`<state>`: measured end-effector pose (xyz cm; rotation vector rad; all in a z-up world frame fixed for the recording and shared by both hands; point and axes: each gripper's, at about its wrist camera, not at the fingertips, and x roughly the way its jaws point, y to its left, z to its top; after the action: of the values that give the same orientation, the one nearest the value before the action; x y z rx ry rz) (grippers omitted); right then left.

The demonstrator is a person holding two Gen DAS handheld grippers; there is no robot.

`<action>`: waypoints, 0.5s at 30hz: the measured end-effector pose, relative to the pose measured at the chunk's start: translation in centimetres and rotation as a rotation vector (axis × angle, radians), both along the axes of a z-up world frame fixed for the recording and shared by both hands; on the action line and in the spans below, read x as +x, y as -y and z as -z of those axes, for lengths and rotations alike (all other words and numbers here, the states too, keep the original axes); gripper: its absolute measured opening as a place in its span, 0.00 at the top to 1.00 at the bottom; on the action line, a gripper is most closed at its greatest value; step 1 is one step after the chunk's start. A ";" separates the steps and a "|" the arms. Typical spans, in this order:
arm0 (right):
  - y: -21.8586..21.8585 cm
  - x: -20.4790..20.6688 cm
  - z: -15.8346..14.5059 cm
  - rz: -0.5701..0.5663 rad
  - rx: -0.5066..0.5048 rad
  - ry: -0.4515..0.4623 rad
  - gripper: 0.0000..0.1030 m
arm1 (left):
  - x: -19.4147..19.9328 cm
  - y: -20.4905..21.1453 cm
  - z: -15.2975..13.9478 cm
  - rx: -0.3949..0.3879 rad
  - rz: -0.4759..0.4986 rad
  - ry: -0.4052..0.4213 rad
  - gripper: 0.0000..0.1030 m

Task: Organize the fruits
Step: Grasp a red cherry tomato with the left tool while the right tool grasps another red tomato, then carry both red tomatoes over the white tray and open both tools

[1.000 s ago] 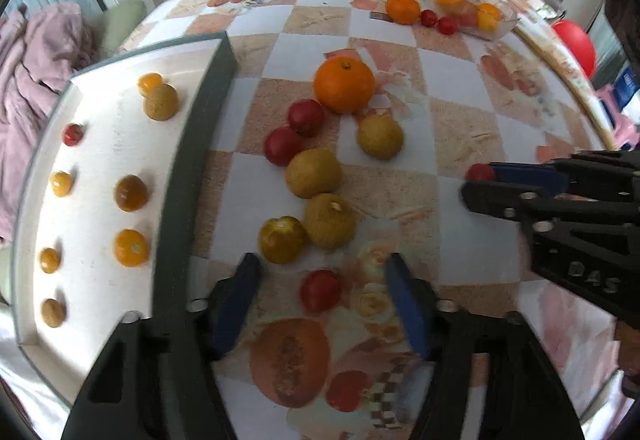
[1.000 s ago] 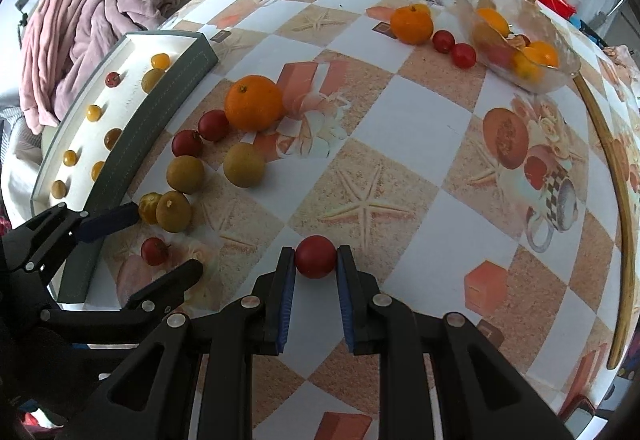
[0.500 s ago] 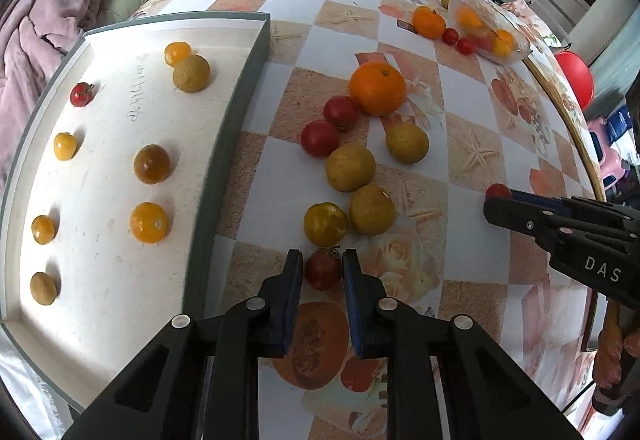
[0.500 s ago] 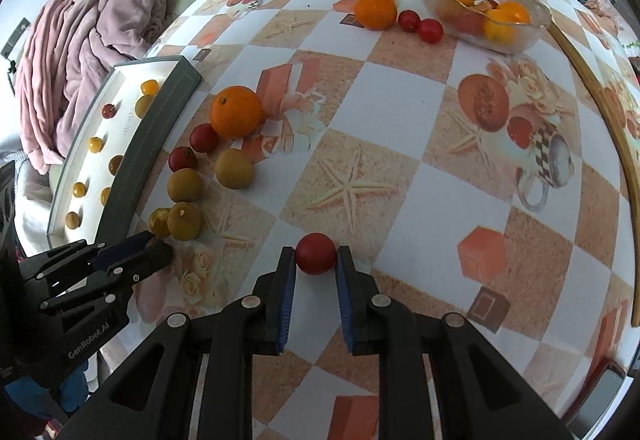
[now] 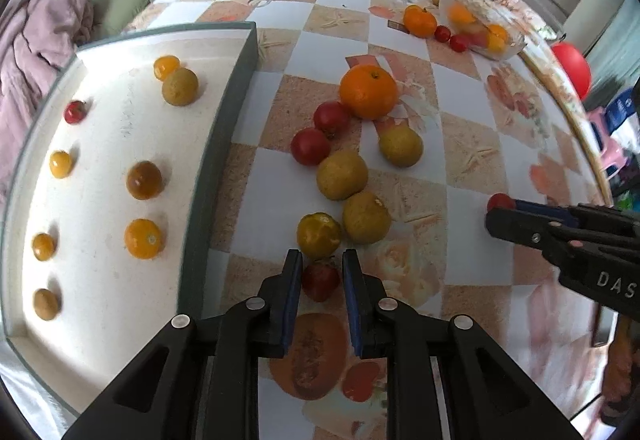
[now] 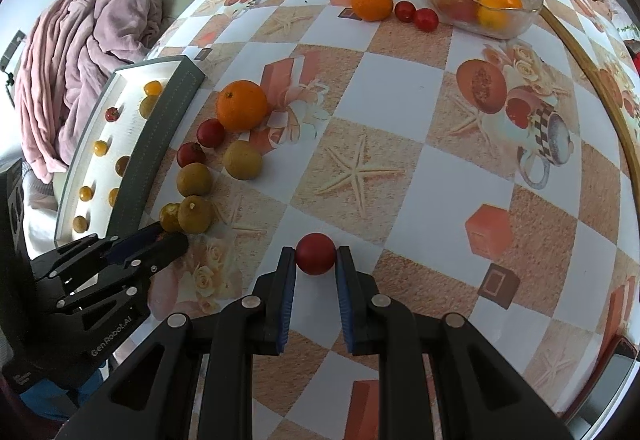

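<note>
Left wrist view, low centre: your left gripper (image 5: 319, 276) has just been closing and now pinches a red tomato (image 5: 320, 280), pitched steeply down. Right of frame, your right gripper (image 6: 316, 260) clamps another tomato (image 6: 315, 253). Loose fruit (image 5: 347, 175) waits mid-frame; the tray (image 5: 216, 143), left, takes sorted rows.

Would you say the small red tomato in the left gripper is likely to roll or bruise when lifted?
The red tomato looks round and smooth, so it would probably roll if released. The left gripper pinches it between narrow pads, so its thin skin may bruise or slip.
</note>
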<state>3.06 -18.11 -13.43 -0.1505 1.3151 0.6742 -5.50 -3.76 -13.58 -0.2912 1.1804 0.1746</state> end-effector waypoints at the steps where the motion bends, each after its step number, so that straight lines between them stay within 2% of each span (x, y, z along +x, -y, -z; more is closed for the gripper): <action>1: 0.0 0.0 -0.2 0.000 0.003 0.000 0.79 | -0.1 0.0 -0.1 -0.006 0.002 0.003 0.81; 9: -1.1 -0.2 -1.6 -0.002 0.034 0.003 0.79 | -1.2 -0.6 -2.7 -0.034 -0.003 0.056 0.81; 15: -3.8 -0.7 -2.8 -0.040 0.059 0.013 0.79 | -2.6 -2.7 -4.7 -0.017 -0.028 0.092 0.81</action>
<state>2.32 -14.30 -10.60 -0.1330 1.2808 0.7440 -8.15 -1.09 -8.86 -0.3274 1.0873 0.1744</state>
